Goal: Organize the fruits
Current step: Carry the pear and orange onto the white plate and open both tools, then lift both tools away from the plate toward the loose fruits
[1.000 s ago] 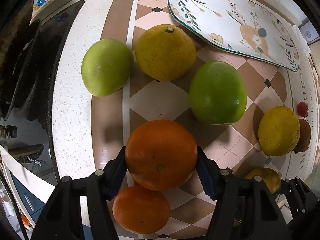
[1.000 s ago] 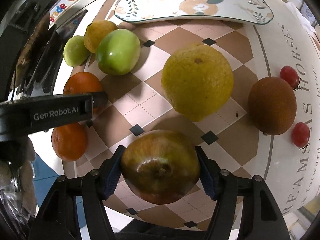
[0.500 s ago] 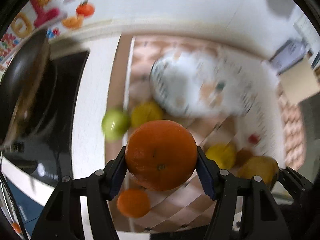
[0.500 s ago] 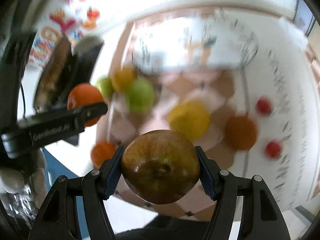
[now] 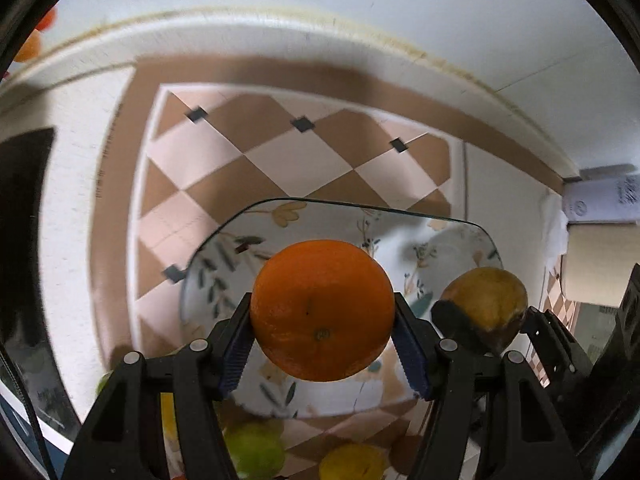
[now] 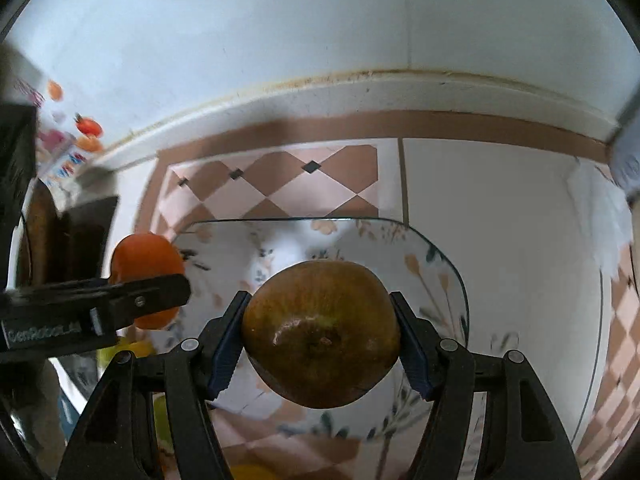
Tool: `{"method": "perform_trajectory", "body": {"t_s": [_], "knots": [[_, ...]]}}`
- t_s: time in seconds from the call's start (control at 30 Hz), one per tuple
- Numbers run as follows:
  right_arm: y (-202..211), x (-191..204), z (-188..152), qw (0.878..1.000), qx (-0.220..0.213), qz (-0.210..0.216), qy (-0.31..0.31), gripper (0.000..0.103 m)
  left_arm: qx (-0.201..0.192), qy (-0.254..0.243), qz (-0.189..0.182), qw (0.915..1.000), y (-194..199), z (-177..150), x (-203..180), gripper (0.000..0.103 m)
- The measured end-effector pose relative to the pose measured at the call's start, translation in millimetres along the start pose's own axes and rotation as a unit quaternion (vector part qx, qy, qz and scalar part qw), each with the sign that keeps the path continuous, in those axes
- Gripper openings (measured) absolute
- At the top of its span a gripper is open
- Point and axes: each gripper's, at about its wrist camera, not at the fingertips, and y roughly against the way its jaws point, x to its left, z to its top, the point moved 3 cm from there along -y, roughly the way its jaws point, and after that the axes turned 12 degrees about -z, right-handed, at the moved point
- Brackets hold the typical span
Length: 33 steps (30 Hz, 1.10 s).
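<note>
Fruits in the air number two: one orange [image 5: 322, 310] pinched between the blue pads of the left gripper [image 5: 322, 336], and one brown-green pear [image 6: 320, 334] pinched the same way in the right gripper [image 6: 320, 338]. Both hang above one flowered plate [image 5: 460, 240], which lies on the checked mat [image 5: 280, 152].

In the left view the pear shows again at 3 o'clock of the orange. In the right view the orange sits at 9 o'clock of the pear, partly behind the other tool's black finger.

On the mat at 6 o'clock of the plate, the left view shows one green fruit [image 5: 256, 450] and one yellow fruit [image 5: 352, 460]; more may be hidden behind the fingers.

Both grippers point steeply down at the plate, side by side, each with its jaws pressed on its fruit.
</note>
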Motion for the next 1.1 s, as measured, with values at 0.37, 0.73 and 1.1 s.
{"method": "perform_trajectory", "body": {"t_s": [0.37,0.73,1.1], "knots": [[-40,18,1,0.998,0.035,-0.01,0.052,0.071,0.03,0.003,0.047,0.9985,-28,9,-2,0.062],[-34,13,-2,0.997,0.064,-0.026,0.039,0.095,0.007,-0.013,0.063,0.9979,-21,9,-19,0.089],[28,-14,-37,0.998,0.045,-0.052,-0.01,0.096,-0.08,-0.055,0.122,0.9878,51,-44,-28,0.089]]}}
